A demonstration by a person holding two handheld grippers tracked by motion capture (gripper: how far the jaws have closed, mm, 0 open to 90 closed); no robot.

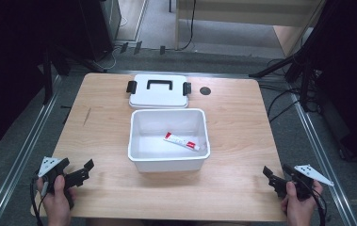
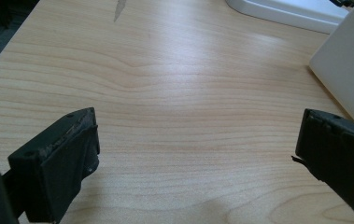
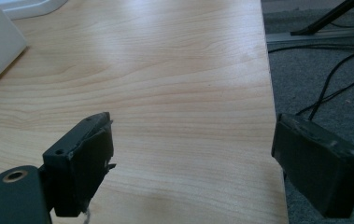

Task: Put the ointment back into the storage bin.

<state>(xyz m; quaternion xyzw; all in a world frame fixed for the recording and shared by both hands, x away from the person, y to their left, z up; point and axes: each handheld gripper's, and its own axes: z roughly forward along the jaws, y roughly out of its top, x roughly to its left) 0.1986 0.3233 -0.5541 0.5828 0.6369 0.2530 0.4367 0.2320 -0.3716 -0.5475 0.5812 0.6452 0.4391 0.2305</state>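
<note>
An open white plastic box [image 1: 168,165] stands at the middle of the wooden table [image 1: 242,122]. Inside it lies a white and red tube [image 1: 181,141]. Its white lid [image 1: 159,92], with a black handle and two black latches, lies flat just behind it. My left gripper [image 1: 85,170] rests near the front left corner, open, nothing between its jaws. In the left gripper view the gripper [image 2: 195,140] hovers over bare wood, with the box wall [image 2: 347,70] at right. My right gripper [image 1: 268,176] sits near the front right corner, also open and holding nothing. In its own view the right gripper [image 3: 191,144] straddles the table's right edge.
A small dark round disc [image 1: 205,91] sits in the tabletop right of the lid. Black stand legs and cables [image 1: 303,70] lie on the grey floor to the right. Cables [image 3: 333,70] run close to the table's right edge.
</note>
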